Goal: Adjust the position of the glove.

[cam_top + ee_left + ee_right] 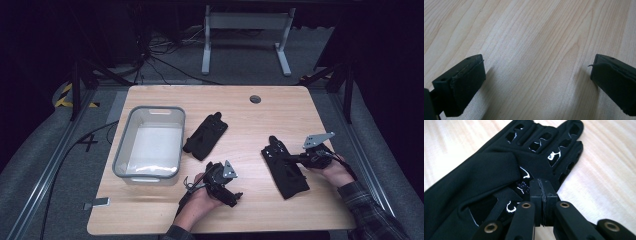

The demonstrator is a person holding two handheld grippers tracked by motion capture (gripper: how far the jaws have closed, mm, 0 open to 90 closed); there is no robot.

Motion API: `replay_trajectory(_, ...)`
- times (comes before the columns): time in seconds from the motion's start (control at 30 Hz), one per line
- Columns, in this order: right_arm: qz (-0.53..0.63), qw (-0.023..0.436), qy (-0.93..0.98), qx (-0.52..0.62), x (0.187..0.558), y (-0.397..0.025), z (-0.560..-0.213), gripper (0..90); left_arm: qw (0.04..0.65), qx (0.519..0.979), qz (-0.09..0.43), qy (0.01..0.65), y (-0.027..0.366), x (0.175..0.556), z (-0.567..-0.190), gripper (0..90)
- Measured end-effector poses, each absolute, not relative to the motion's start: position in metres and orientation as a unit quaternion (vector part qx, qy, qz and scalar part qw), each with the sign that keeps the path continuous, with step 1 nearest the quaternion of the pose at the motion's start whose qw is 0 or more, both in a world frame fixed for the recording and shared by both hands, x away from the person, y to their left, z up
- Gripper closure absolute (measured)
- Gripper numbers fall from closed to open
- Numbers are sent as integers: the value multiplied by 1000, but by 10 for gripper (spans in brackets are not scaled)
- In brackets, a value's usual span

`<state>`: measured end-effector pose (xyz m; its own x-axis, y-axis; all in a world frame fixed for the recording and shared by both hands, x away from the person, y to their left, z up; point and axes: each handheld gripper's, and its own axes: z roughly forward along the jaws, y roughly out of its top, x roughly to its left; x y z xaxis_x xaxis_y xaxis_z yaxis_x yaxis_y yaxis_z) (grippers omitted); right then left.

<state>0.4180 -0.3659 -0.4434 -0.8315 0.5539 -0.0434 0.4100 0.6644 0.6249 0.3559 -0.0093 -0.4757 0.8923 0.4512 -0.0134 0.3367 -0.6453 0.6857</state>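
Your right gripper [541, 202] is clenched on the glove [286, 170] at the lower right of the high view. The glove looks soft and light; it will sag, so pinch at an edge. Your left gripper [537, 82] is released over the bare table [250, 210].

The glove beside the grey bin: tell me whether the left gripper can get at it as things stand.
Probably yes. The left gripper is open over bare wood, holding nothing, and the glove beside the grey bin lies flat in the open with nothing on it. Only bare table seems to lie between them; the bin stands off to the side.
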Motion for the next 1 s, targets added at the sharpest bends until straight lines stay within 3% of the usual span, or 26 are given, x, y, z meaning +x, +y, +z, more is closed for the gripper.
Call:
replay_trajectory(0.63, 308, 115, 908, 259, 369, -375, -443, 895, 360, 903, 80, 219, -9, 356, -476, 2)
replay_trajectory(0.83, 334, 124, 893, 276, 364, -384, -435, 845, 360, 903, 80, 219, -9, 356, -476, 2)
replay_trajectory(1.0, 344, 137, 877, 306, 355, -404, -437, 740, 360, 903, 80, 219, -9, 356, -476, 2)
